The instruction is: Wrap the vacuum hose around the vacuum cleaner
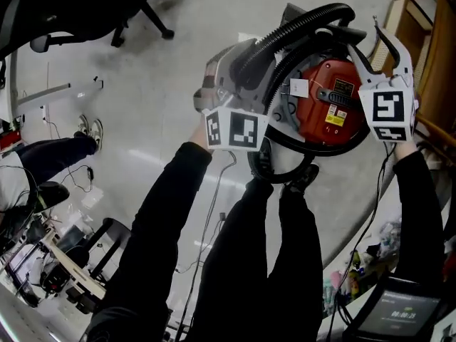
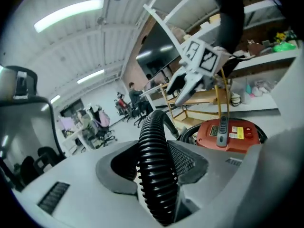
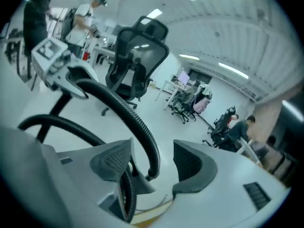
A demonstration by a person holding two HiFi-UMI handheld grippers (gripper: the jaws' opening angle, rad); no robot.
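In the head view the red vacuum cleaner [image 1: 328, 102] stands on the floor in front of the person's feet. Its black ribbed hose [image 1: 299, 23] arches from the left gripper [image 1: 246, 63] over the top of the cleaner. Seen from the left gripper view, that gripper [image 2: 154, 175] is shut on the hose [image 2: 152, 141], both pads pressing its sides, with the cleaner [image 2: 228, 134] beyond. The right gripper [image 1: 365, 35] hovers at the cleaner's right. Its jaws [image 3: 152, 167] stand open; the hose [image 3: 137, 127] runs past the left pad [image 3: 114, 160] and the gap is otherwise empty.
A black office chair [image 1: 85, 6] stands at the back left. A wooden shelf [image 1: 420, 41] is close on the right. Cables and clutter [image 1: 64, 255] lie at the lower left, and a screen [image 1: 399, 312] at the lower right. The person's shoes [image 1: 285, 184] touch the cleaner.
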